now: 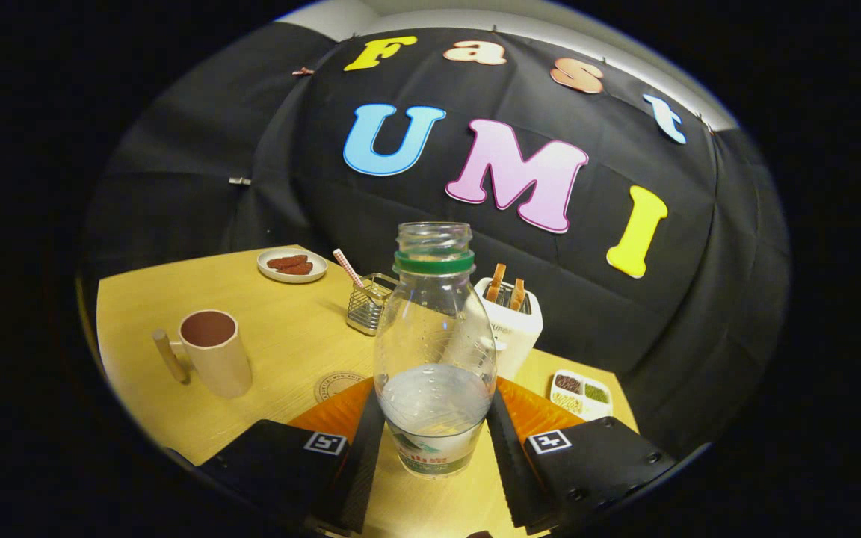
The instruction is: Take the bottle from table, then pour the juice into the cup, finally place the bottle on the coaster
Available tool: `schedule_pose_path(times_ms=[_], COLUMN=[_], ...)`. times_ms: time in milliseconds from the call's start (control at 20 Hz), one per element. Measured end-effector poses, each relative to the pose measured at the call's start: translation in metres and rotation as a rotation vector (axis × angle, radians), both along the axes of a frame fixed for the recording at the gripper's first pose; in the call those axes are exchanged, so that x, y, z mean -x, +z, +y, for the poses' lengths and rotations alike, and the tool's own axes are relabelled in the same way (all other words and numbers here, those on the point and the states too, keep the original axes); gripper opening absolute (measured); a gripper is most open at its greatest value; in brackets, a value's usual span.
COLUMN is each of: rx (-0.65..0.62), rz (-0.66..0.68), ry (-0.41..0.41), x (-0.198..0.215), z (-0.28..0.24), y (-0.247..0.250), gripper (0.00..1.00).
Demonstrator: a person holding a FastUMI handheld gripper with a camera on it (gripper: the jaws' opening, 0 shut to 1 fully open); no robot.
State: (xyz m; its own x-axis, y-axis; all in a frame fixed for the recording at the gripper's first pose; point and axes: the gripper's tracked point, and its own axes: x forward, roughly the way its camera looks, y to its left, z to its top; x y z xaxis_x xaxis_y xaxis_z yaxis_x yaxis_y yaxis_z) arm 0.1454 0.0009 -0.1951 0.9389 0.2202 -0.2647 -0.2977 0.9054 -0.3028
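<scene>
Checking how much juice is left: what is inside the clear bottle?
The clear plastic bottle, capless, between the hand-held gripper's fingers, holds clear liquid in roughly its lower third. Its label covers the very bottom.

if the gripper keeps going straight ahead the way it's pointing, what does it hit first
The gripper already has the bottle between its fingers, seemingly pressed on both sides. Straight beyond it stands the toaster, likely the next thing met, though depth is unclear.

Fisheye rides on tool, faces forward along fingers, close over table.
</scene>
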Motion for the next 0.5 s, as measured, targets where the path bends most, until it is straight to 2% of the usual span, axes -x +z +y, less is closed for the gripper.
schedule_pose_path(times_ms=[300,500], rx=[0.147,0.282], rz=[-0.080,-0.099], ry=[0.030,0.067], x=[-0.013,-0.006], z=[0.031,0.053], y=[0.035,0.024], gripper=[0.73,0.72])
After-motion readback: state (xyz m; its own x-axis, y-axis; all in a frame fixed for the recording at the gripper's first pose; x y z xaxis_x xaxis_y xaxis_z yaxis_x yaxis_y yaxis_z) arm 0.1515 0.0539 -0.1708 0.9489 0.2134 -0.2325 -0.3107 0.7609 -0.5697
